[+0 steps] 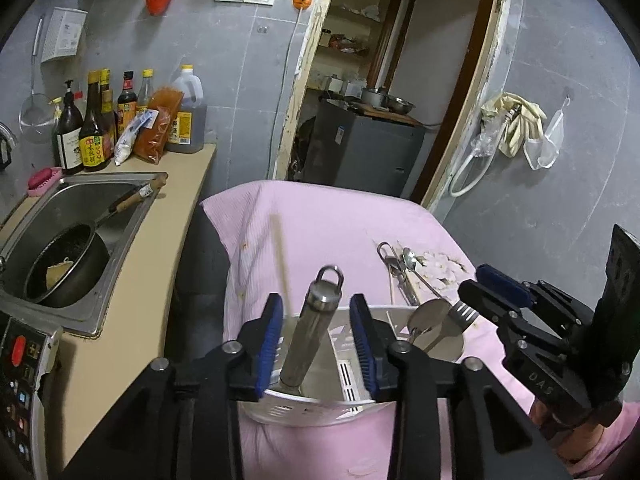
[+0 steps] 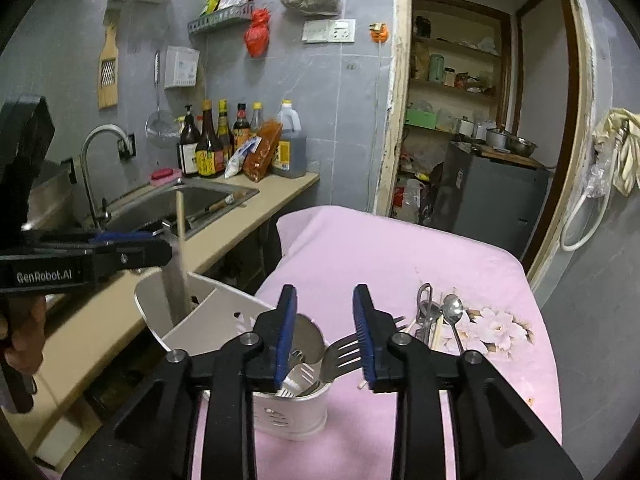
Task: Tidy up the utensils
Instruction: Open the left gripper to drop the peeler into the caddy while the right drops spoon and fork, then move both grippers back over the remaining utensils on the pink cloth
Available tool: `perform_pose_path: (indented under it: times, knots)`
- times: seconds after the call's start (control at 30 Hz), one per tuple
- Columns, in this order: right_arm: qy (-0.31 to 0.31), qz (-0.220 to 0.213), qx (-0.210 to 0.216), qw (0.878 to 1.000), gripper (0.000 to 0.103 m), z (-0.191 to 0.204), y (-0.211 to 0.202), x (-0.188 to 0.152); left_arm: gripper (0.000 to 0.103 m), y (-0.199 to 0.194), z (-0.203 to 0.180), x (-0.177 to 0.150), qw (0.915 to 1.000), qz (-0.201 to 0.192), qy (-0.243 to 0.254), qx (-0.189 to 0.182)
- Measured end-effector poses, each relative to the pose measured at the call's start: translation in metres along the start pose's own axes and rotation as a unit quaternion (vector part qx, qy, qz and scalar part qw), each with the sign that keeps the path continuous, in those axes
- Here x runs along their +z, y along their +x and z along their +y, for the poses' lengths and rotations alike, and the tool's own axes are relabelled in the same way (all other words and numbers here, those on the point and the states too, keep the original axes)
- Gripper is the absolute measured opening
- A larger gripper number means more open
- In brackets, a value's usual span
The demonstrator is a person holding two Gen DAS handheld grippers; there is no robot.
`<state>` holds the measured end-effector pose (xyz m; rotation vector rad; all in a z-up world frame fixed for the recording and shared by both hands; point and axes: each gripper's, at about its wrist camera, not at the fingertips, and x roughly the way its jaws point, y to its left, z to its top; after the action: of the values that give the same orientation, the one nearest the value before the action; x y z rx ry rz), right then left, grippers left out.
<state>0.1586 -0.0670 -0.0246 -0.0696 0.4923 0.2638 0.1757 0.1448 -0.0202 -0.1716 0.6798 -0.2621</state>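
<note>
Left gripper [image 1: 318,344]: fingers [image 1: 267,340] spread apart, a steel handle with a loop end [image 1: 316,332] standing between them, touching neither pad; a blurred chopstick [image 1: 280,260] rises just by the left pad. Both stand in the left compartment of the white utensil caddy [image 1: 304,408], lower centre of the left wrist frame. The right compartment holds a spoon [image 1: 430,320] and a fork [image 1: 464,314], tines up. Right gripper [image 2: 325,336]: fingers [image 2: 365,336] parted, gripping nothing, poised over the caddy's near compartment; the fork [image 2: 340,354] lies between them and passes close by the right pad, contact uncertain. The caddy [image 2: 192,316] sits on a pink cloth [image 2: 380,256] covering the worktop. Beyond, at right centre of the right wrist frame, loose utensils [image 2: 430,316] lie in a small cluster on the cloth's floral print, including a spoon [image 2: 454,312] and chopsticks. At left of the frame: sink [image 2: 176,204], tap [image 2: 96,160], and a row of sauce bottles [image 2: 216,144] against the wall.
</note>
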Motion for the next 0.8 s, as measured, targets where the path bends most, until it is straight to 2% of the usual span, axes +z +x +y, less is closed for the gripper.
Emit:
perform_pose_path:
  times: [0.07,0.2,0.27,0.3,0.37,0.47,0.63,0.8]
  knots:
    - [0.015,-0.011,-0.003,1.0,0.047,-0.009,-0.006,0.003,0.05,-0.003,-0.004,0.003,0.9999,-0.009,-0.005,0.008]
    - [0.043,-0.031,-0.023,0.998,0.063,-0.032,-0.016,0.011,0.067,-0.009,-0.014,0.009,0.9991,-0.033,-0.015,0.02]
    - [0.055,-0.04,-0.037,0.997,0.076,-0.046,-0.022,0.014,0.085,-0.011,-0.025,0.013,0.9977,-0.051,-0.014,0.043]
    - [0.061,-0.045,-0.043,0.996,0.078,-0.053,-0.025,0.016,0.088,-0.012,-0.029,0.015,0.9968,-0.061,-0.013,0.051]
    - [0.07,-0.053,-0.056,0.995,0.089,-0.067,-0.03,0.019,0.099,-0.013,-0.041,0.018,0.9943,-0.082,-0.007,0.068]
    - [0.076,-0.065,-0.085,0.991,0.099,-0.087,-0.037,0.022,0.102,-0.01,-0.06,0.023,0.9896,-0.105,0.005,0.098]
    - [0.067,-0.072,-0.122,0.988,0.101,-0.123,-0.041,0.027,0.103,-0.001,-0.097,0.028,0.9826,-0.131,0.025,0.13]
    - [0.05,-0.072,-0.131,0.987,0.101,-0.159,-0.041,0.032,0.103,0.014,-0.13,0.036,0.9782,-0.143,0.031,0.148]
